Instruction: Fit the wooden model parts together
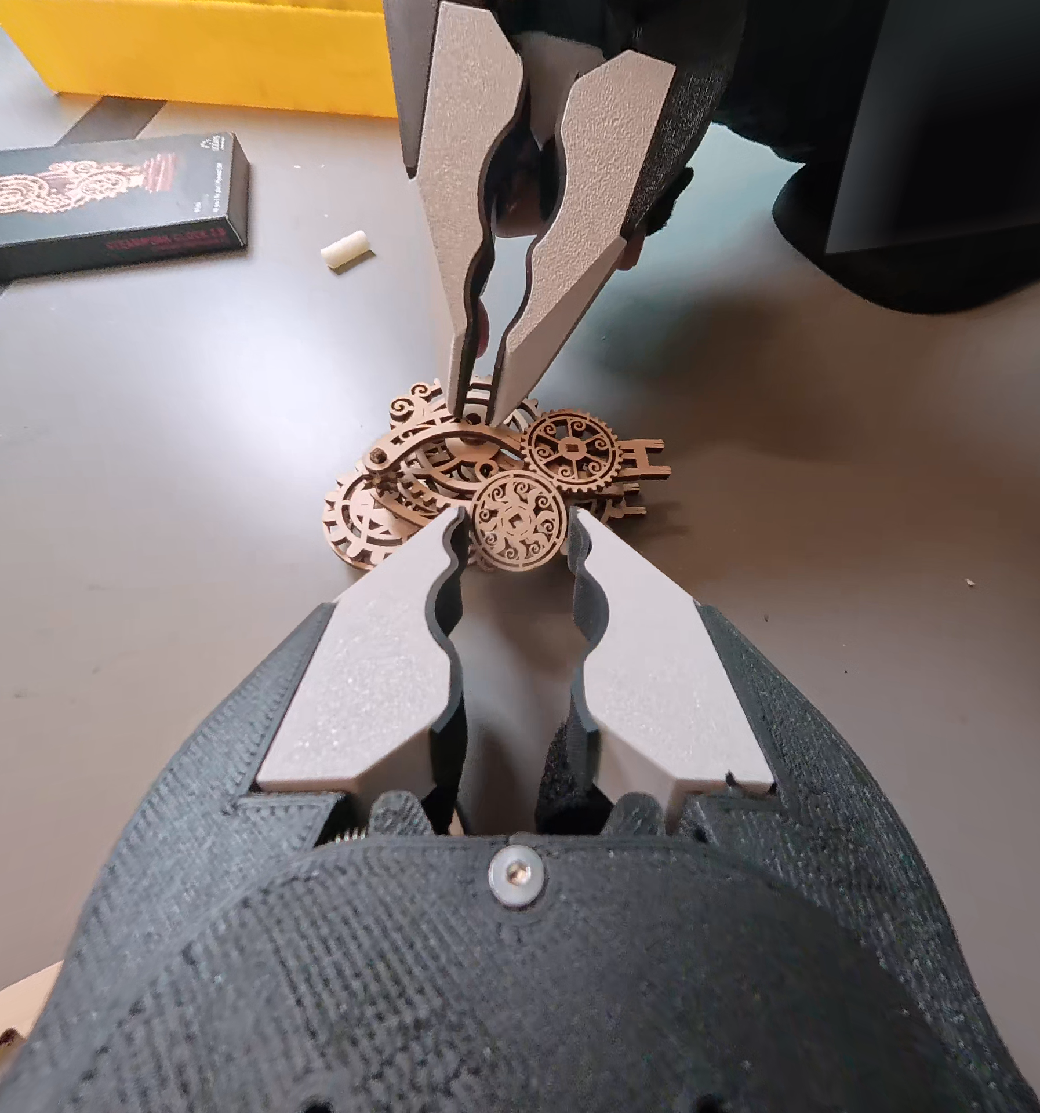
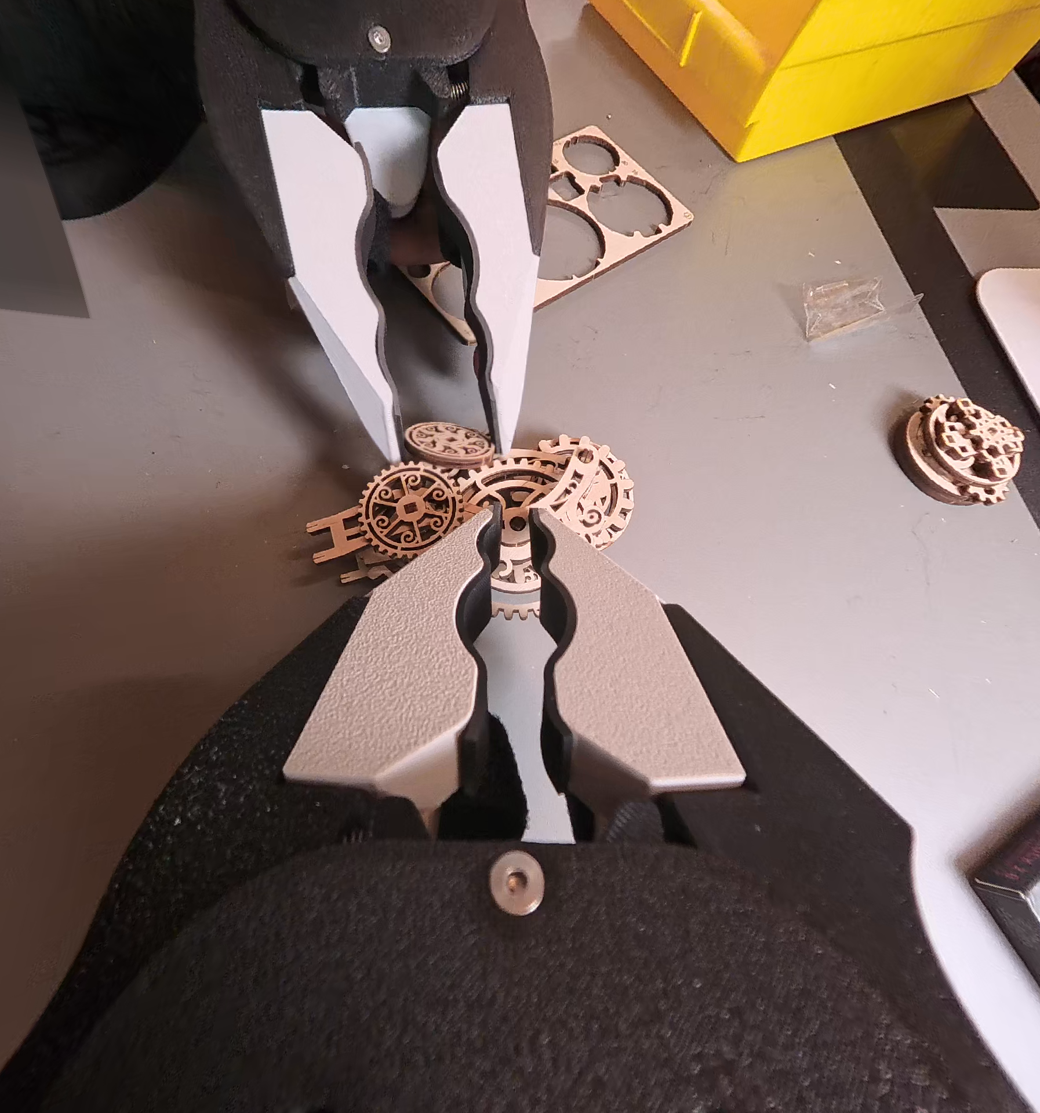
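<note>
Bright, even light — soft shadows, wide-angle edge distortion, sharp centre.

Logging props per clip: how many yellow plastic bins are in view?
1: a yellow plastic bin at the table's far edge, beyond the wooden parts pile; both views show it.

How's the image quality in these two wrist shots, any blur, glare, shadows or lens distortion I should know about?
Left wrist view: the pile of wooden parts is sharp and evenly lit, with a soft shadow on the grey table to its right; the yellow bin and black box look softer and bowed by the wide lens. Right wrist view: sharp centre, mild sheen on the tabletop, straight edges curving outward near the yellow bin.
</note>
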A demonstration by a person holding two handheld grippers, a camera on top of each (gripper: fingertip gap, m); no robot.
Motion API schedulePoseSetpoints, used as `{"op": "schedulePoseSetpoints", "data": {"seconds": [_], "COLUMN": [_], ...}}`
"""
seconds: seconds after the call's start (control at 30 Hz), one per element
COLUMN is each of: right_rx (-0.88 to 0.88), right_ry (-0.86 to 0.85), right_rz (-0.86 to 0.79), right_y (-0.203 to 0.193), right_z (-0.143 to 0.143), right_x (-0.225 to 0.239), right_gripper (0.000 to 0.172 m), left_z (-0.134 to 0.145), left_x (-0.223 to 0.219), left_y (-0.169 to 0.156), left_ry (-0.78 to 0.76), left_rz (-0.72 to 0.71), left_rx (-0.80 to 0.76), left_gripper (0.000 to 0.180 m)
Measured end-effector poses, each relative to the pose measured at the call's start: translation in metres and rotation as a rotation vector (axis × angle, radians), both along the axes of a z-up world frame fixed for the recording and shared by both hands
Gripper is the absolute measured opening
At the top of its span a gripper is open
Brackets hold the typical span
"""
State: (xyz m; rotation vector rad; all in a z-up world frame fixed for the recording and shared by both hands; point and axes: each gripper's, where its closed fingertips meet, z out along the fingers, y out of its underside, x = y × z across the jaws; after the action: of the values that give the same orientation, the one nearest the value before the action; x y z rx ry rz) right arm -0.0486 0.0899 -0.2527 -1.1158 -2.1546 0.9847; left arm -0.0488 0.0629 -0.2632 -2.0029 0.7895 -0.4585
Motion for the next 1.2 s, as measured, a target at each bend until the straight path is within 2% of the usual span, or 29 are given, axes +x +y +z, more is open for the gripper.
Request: {"op": "schedulePoseSetpoints", "data": {"seconds": [0.53,0.7,0.87,1.03,1.13,1.2], "right_rx": [0.016,-0.001,-0.006,-0.024,-0.006,0.0], "right_ry": [-0.012,-0.01,-0.016,0.001,-0.068,-0.102], "right_rz": [0.005,0.011,0.013,-0.039,-0.098,-0.187], "right_y": [0.0,0.0,0.002,0.006,-0.003,-0.011], "right_z": [0.0,0.0,0.001,0.019,0.017,0.011], "right_x": [0.002,0.002,0.003,0.004,0.01,0.014], "right_gripper": [0.013,0.013,0.013,0.023,0.041,0.047], "left_z": [0.001,0.002,-0.005,-0.007,-0.003,0.001], "left_x": [-0.025,-0.04,-0.034,-0.033,-0.036,-0.039], "left_y": [0.004,0.005,0.008,0.008,0.01,0.013], "left_ry": [0.013,-0.005,-0.02,0.008,-0.017,-0.037], "left_rz": [0.081,0.133,0.123,0.117,0.137,0.159], "left_rx": [-0.007,-0.04,-0.05,-0.047,-0.037,-0.019], "left_gripper": [0.032,0.05,0.056,0.055,0.053,0.051]}}
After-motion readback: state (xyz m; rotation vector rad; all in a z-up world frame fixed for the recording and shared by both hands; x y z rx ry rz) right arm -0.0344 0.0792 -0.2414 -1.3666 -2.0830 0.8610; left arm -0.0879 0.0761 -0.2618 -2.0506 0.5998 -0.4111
